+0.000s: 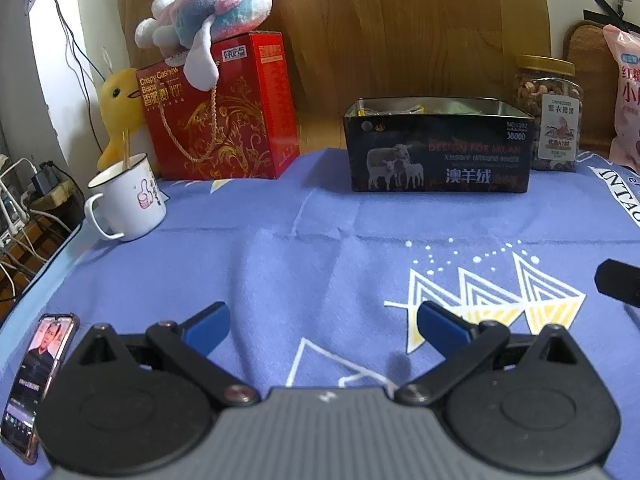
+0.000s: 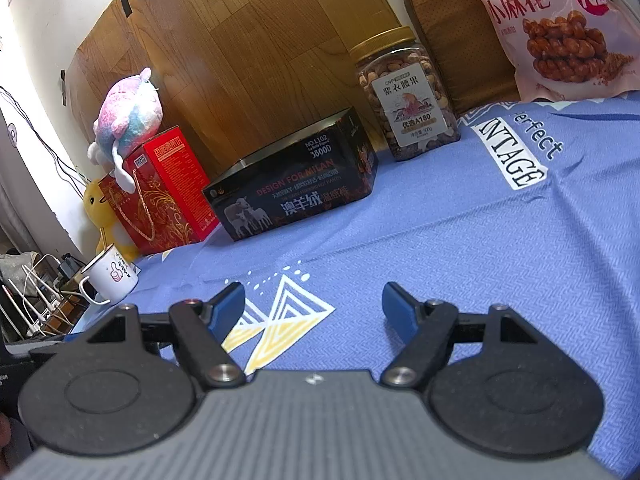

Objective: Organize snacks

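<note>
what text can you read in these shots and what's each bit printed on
"Crispy Cashew Biscu": red gift box.
"DESIGN FOR MILAN", "NO.L102", "3800D", "澳羊绒": black tin; its smaller lines are blurred.
"紫衣腰果", "优选A180": nut jar label; finer print unreadable.
"红糖", "小麻花": pink snack bag.
"erfect", "INTAGE": blue cloth, both partly cut off.
Writing on the white mug and phone is too small to read.

Brightness: both views are evenly and fairly brightly lit indoors.
Light source: strong light is seen at the left edge, where the wall (image 1: 56, 80) is washed out.
Shadows: soft and faint on the blue cloth (image 1: 320, 248).
Distortion: straight lines are bent outward by the fisheye.
Focus: far edges are slightly softened.
</note>
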Motion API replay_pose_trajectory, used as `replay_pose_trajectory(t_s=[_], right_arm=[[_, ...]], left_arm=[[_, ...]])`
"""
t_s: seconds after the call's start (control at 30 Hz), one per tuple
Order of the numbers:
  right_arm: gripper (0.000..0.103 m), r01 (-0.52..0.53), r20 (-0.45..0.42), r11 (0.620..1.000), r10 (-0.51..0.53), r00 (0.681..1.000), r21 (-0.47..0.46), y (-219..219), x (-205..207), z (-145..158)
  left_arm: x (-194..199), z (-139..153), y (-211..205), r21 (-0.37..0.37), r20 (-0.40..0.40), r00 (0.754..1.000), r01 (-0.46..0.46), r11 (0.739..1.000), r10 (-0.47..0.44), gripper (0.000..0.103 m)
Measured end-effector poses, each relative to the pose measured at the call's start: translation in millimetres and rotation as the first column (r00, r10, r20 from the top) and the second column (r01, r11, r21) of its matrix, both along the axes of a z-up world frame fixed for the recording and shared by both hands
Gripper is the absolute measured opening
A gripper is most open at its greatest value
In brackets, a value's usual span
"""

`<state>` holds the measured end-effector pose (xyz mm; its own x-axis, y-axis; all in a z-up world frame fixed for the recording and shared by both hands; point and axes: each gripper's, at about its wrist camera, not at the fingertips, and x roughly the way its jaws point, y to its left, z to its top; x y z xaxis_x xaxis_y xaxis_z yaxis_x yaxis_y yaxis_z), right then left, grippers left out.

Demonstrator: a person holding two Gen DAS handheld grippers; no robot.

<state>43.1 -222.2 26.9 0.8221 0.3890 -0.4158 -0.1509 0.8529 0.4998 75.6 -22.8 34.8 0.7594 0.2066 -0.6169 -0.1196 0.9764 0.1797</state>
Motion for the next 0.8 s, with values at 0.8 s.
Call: replay_pose_trajectory(t_s=[0.8], right_arm=[[0.078, 0.003, 0.000, 1.000, -0.003, 1.000, 0.009, -1.3, -0.3, -0.4]], left_arm=[[4.5, -6.8, -0.4, -0.041, -0.076, 0.997, 0.021, 0.999, -0.024, 0.103]])
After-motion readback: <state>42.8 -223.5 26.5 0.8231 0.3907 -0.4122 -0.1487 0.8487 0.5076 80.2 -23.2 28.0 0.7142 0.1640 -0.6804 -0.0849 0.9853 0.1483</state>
